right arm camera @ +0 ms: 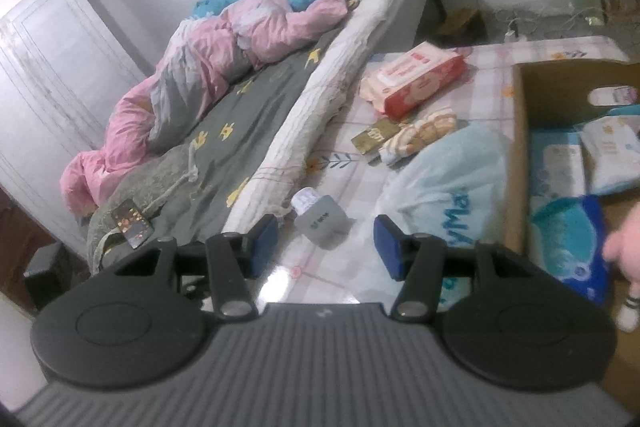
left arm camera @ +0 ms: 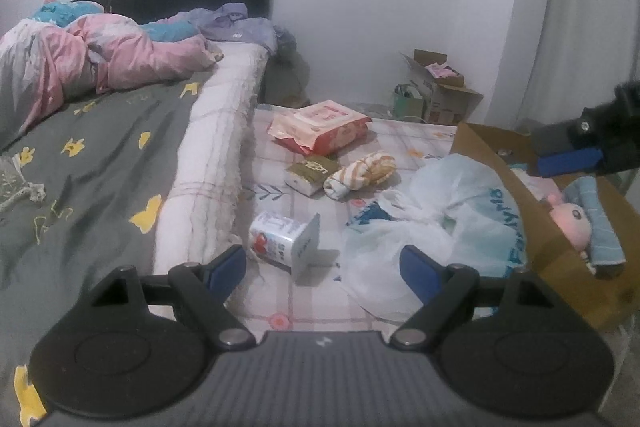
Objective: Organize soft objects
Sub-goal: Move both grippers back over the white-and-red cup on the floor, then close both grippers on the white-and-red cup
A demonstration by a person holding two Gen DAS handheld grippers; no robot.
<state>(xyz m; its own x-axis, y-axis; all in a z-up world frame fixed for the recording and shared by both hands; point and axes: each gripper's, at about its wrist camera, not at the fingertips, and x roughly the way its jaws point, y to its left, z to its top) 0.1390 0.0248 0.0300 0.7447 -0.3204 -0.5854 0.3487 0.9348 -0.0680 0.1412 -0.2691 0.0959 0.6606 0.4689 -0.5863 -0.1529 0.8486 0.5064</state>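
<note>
cardboard box [left arm camera: 520,183] right of the floor mat [left arm camera: 280,163] holds a pink plush [left arm camera: 568,219] and blue rolled towel [left arm camera: 600,227] in left view, tissue packs [right arm camera: 568,227] only in right view; left gripper [left arm camera: 322,267] wide open and empty, right gripper [right arm camera: 326,241] part open, empty.

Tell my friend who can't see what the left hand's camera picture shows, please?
The open left gripper hovers over a checked mat beside a bed, holding nothing. On the mat lie a white plastic bag, a striped cloth roll and a red wipes pack; a cardboard box stands right.
</note>
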